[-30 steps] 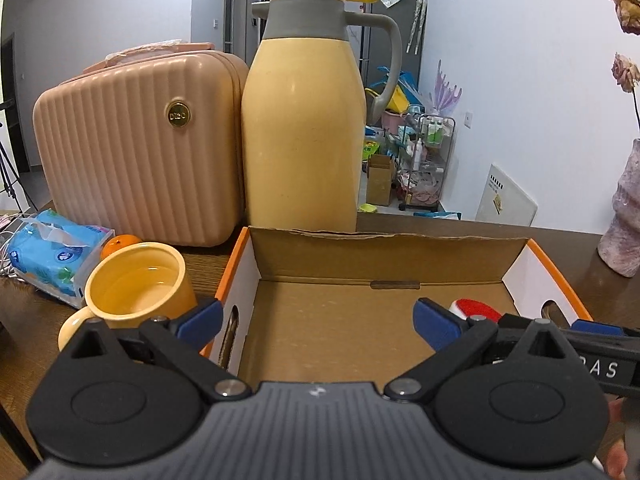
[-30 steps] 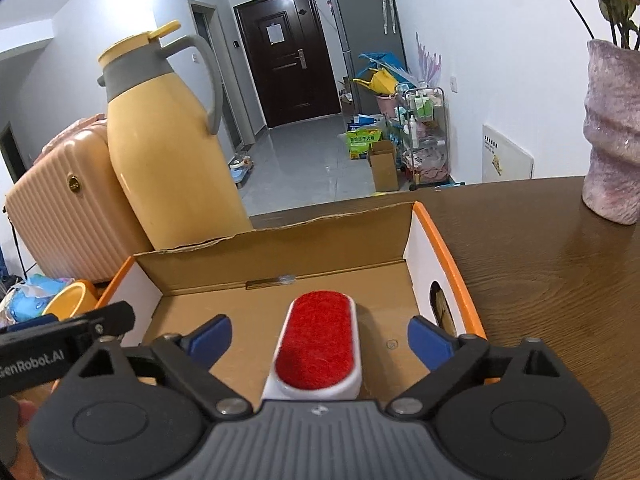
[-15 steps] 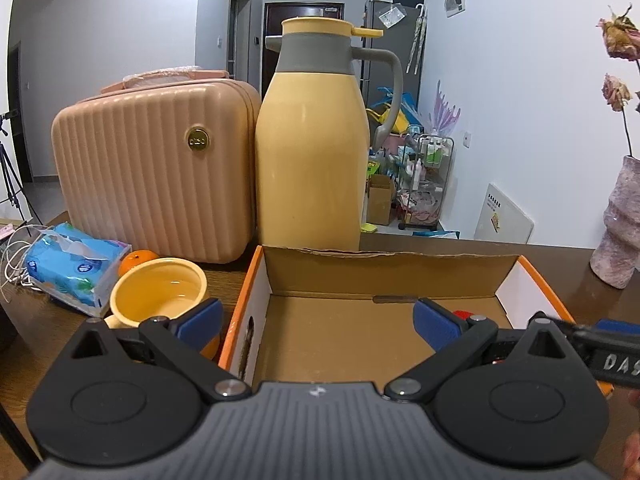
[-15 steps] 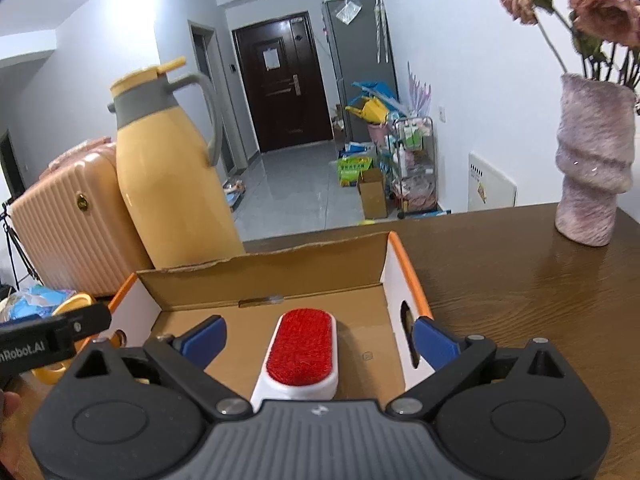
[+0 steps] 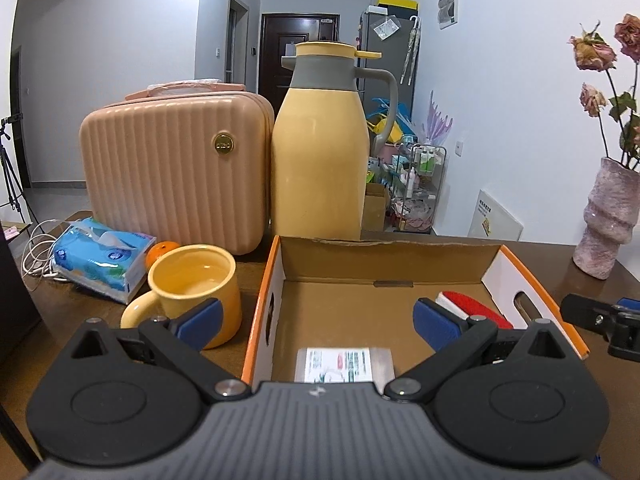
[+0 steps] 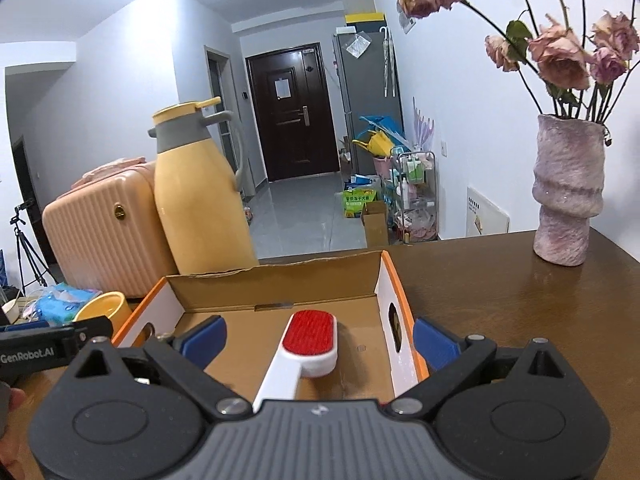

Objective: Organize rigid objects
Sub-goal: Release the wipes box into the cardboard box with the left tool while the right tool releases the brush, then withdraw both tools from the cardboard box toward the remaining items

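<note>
Your left gripper point(image 5: 316, 322) and right gripper point(image 6: 318, 340) both hover with fingers spread wide, empty, at the near edge of the cardboard box point(image 5: 390, 260). Inside lie the red lint brush point(image 6: 306, 344) and a flat labelled packet point(image 5: 344, 364). The yellow mug point(image 5: 192, 284) stands outside, just left of the box, likely still to be packed.

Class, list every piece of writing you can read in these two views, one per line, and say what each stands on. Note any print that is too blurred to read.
"GenRobot.AI": on the left gripper, seen in the right wrist view.
Flat packet in the cardboard box: printed label, too blurred.
Tissue pack: round logos, unreadable.
Suitcase gold badge: too small.
White panel against the wall: too small.
Green bag on the floor: unreadable.
</note>
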### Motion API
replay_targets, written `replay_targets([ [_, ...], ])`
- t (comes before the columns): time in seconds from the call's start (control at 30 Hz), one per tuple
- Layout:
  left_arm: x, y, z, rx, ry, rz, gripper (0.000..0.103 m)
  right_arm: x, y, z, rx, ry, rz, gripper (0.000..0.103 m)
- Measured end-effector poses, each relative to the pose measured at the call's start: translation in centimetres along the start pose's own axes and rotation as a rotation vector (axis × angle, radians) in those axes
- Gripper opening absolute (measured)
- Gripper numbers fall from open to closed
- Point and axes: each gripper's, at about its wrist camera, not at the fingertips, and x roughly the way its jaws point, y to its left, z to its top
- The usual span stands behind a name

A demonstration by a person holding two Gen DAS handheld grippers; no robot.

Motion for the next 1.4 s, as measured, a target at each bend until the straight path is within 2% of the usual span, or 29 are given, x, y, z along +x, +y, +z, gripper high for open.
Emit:
replay_targets([
  [0.37,-4.9,0.6,-2.1,0.024,-0.027,-0.008,0.103,-5.2,0.9,-2.4,-0.036,-0.039,0.005,0.1],
  [0.87,-11.1,2.6,-5.9,0.043,-0.033,0.005,0.103,-11.1,2.4,-6.5,-0.146,-0.04,0.014,0.1],
  [1.1,-12.4,3.0,-7.9,0.081,-0.027,-0.006,0.103,-12.4,2.7,-8.7,-0.176,-0.01,0.022,0.1],
  [1.4,-12.5,4.7,-10.0,0.069,-0.004,-0.031,0.103,-12.6,3.1,-10.9,-0.183,0.031,0.016,0.1],
])
